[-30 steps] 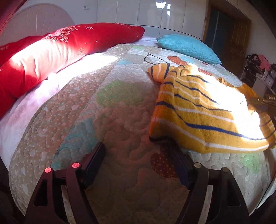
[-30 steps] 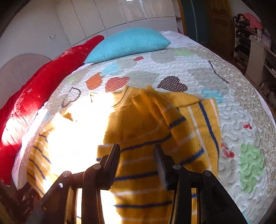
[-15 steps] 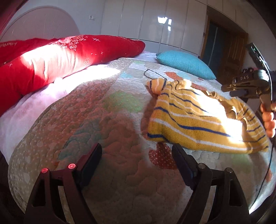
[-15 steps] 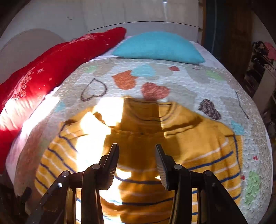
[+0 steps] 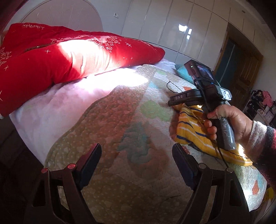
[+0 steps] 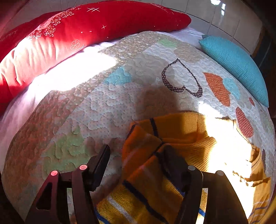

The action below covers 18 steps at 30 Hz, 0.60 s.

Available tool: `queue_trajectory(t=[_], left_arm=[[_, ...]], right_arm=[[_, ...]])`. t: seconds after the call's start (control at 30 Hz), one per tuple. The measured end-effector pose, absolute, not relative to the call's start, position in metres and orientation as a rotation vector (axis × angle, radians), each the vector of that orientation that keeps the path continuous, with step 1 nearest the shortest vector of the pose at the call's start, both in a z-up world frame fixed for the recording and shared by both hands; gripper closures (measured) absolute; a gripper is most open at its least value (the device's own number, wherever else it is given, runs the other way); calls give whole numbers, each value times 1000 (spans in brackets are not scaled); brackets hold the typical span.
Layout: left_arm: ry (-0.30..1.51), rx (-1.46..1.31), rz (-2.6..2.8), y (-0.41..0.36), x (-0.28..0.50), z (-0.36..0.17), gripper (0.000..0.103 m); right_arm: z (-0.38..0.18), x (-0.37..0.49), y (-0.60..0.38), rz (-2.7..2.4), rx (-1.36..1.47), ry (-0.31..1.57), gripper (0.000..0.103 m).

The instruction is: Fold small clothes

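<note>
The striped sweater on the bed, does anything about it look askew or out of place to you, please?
Somewhat: the yellow striped sweater lies bunched, its near left edge humped up between the open right claw's fingers rather than flat on the quilt. No damage is visible. The open left claw hovers over bare quilt.

A bed fills most of both views, spread with a pale quilt stitched with coloured heart patches. Along the quilt's far side lies a long red bolster with white snowflake print, resting on a white sheet. A ribbed turquoise pillow sits at the quilt's far right corner. Behind the bolster rises a rounded pale headboard, and beside it glossy white wardrobe doors reflect a window. Right of the wardrobe stands a dark wooden door. Hard sunlight falls in patches across the sheet and bolster.
</note>
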<state>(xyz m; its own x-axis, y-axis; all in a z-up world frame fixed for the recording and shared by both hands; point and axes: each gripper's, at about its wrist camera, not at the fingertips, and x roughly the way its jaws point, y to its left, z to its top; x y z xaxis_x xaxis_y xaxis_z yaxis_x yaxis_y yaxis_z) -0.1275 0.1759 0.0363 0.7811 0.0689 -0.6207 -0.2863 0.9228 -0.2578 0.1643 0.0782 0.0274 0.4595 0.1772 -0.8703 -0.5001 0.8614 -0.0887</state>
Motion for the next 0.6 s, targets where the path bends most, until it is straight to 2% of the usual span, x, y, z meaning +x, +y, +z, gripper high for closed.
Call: queue_trajectory(t=[0.27,0.5,0.57,0.6], left_arm=[[689,-415,206,185,-126,29,20],[703,-429,190,173,-127,32,20],[709,-432,194,173,-128,33,20],[711,-433,197,172,-128,34,20]], right_arm=[[66,122,42,392,-258,1055,32],[27,114,74,306,-391,1113,26],[9,115,86,224,-508,1086,26],[5,114,90,213,-547,1059,31]])
